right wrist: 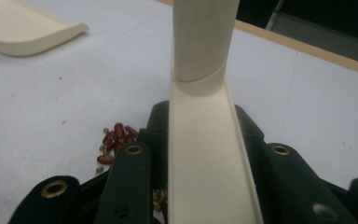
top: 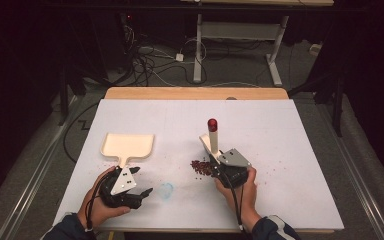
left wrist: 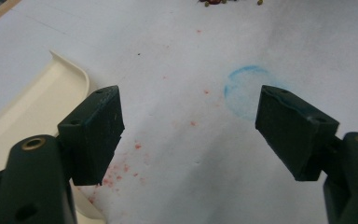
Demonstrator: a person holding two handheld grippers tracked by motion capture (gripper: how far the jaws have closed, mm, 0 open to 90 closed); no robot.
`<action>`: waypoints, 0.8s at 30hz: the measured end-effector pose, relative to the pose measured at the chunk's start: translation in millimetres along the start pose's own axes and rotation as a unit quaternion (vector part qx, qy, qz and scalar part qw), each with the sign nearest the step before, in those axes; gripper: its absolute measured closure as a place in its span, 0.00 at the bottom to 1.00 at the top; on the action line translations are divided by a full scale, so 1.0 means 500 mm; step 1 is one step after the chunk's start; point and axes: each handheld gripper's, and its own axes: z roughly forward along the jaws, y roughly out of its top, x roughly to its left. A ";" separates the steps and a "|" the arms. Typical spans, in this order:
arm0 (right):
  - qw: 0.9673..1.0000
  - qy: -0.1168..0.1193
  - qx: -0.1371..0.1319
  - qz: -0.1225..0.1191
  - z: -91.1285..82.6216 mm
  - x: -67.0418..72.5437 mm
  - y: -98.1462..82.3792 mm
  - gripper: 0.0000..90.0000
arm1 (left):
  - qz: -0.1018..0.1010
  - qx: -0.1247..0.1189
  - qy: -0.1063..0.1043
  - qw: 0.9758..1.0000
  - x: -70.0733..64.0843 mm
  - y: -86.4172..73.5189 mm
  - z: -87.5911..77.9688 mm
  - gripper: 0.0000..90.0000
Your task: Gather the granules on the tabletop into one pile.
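A cream dustpan (top: 128, 145) lies flat on the white table cover, left of centre, with its handle pointing at the person. My left gripper (top: 141, 181) rests just in front of that handle, open and with nothing in it. In the left gripper view its jaws stand wide over bare cover, the dustpan (left wrist: 32, 107) at the left. My right gripper (top: 217, 167) is shut on a cream sweeping tool (top: 213, 137) whose red-capped handle points away from the person. In the right gripper view the tool (right wrist: 205, 154) runs up between the jaws. A small pile of red beans (top: 200, 166) lies just left of it.
A faint blue ring (top: 166, 190) is drawn on the cover between the hands, and pink stains dot the cover around it. A wooden table edge (top: 195, 93) runs along the far side. Cables and a desk frame (top: 240, 40) sit on the floor beyond.
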 end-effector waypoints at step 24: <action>0.961 0.262 -0.046 -0.080 -0.095 -0.025 0.018 0.75 | 0.000 -0.015 0.023 1.000 0.011 -0.004 -0.018 0.24</action>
